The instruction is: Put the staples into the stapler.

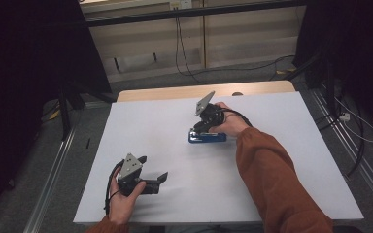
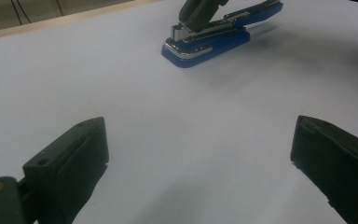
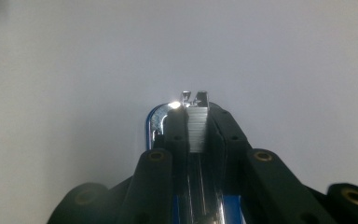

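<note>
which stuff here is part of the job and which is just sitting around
In the job:
- blue stapler, its staple strip exposed
- right gripper, shut on the staple rail
- left gripper, open, apart from the stapler

Just there:
- white table
- cables on the floor behind

You see: stapler (image 2: 207, 39) glossy blue plastic, shiny metal track; fingers (image 2: 72, 163) matt black plastic; surface (image 1: 175, 126) smooth, matt white.
</note>
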A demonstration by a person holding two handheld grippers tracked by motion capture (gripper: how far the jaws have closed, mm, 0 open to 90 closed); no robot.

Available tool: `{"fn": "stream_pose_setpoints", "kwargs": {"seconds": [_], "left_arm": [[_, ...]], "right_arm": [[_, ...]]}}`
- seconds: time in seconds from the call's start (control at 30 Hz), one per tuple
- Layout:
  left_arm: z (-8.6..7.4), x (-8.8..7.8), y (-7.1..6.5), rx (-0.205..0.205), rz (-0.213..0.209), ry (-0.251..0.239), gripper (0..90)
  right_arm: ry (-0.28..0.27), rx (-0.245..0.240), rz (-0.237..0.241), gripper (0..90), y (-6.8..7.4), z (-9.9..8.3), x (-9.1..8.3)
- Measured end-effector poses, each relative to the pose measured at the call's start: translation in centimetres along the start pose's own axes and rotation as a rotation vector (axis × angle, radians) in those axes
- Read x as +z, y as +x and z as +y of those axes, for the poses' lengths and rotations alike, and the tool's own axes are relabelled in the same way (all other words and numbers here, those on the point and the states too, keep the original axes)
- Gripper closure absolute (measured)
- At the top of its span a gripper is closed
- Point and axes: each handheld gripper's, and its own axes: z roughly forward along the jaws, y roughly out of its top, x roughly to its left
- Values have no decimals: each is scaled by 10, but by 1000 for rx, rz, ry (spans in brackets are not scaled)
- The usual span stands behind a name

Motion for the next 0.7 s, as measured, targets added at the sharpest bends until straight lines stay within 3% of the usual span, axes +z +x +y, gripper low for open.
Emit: {"fn": "stream_pose_setpoints", "kwargs": {"seconds": [0.7], "left_arm": [[0,0,0,3,-3,0,43]], "right_arm": [[-18,10,-8,780,1,2,2]]}}
